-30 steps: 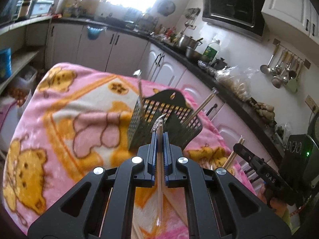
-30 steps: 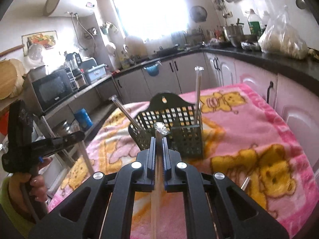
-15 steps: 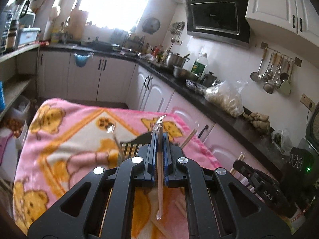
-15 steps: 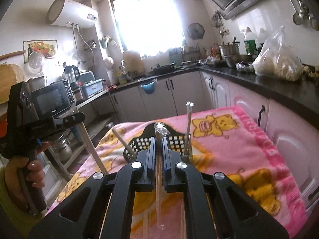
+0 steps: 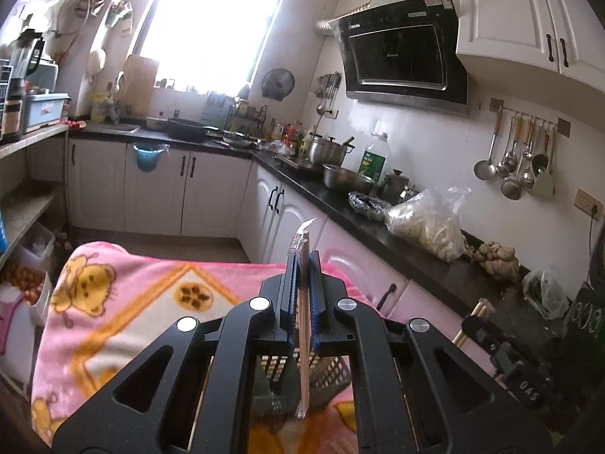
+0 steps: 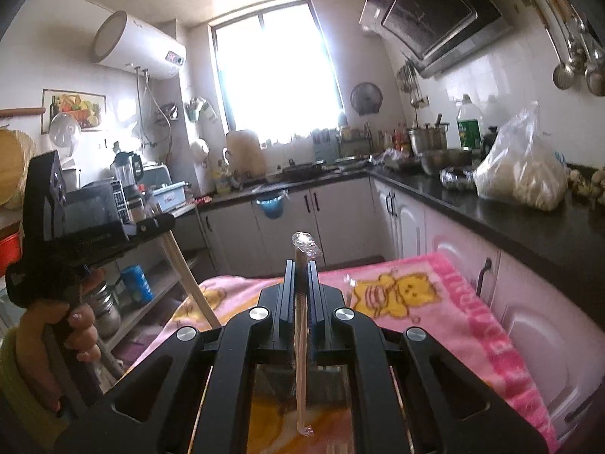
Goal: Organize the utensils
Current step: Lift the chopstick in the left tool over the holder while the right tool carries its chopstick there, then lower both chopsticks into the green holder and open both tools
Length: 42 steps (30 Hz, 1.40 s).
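The left hand-held gripper (image 5: 303, 265) is clamped tight on a plastic-wrapped pair of chopsticks (image 5: 302, 355), and the right hand-held gripper (image 6: 301, 276) pinches another wrapped chopstick pair (image 6: 302, 340). Beneath both, the dark utensil basket (image 5: 332, 374) sits on the pink blanket (image 5: 124, 302) covering the bench, mid-surface.

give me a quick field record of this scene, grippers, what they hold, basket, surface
left gripper: shut on wrapped chopsticks
right gripper: shut on wrapped chopsticks
basket: dark mesh, low in view behind the left gripper, mostly hidden
surface: pink blanket with yellow bear print
hand: grips the left gripper's handle, seen in the right view
setting: kitchen, black counter alongside
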Motion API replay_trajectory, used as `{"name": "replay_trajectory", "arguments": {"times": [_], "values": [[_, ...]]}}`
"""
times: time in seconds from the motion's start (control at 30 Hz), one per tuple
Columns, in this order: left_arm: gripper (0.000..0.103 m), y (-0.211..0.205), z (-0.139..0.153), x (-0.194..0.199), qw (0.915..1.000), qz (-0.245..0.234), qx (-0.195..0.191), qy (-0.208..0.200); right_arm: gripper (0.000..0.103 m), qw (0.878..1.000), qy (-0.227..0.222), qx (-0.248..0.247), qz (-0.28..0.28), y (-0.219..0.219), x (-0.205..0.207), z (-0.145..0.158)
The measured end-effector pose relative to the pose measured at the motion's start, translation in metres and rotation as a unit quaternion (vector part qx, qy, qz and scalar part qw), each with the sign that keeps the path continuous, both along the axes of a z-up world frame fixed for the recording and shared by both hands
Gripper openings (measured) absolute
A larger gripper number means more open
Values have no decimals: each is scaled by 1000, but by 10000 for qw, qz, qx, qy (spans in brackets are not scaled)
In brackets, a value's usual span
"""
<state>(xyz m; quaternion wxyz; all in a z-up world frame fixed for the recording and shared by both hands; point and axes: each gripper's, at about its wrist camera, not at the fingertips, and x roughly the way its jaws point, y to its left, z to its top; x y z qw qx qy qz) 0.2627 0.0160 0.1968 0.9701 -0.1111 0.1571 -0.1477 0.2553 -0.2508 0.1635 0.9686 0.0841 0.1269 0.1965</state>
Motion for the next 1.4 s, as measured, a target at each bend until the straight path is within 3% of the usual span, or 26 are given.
{"name": "replay_trajectory", "arguments": {"times": [0.23,0.57,0.97,1.4], "values": [[1,-1,-7,20,9999,115,-28,-42,6,9994,-317,44,-110,4,23,15],[1,-4,-33,45,9998,155,-75,50,6,9979,-567,76,-308,14,53,14],[1,-9,-74,63,9995,66,-77,312,6,9976,-471,-41,-499,25,78,-16],[1,-11,-103,66,9990,16,35,449,6,9979,-108,183,-612,22,95,-58]]}}
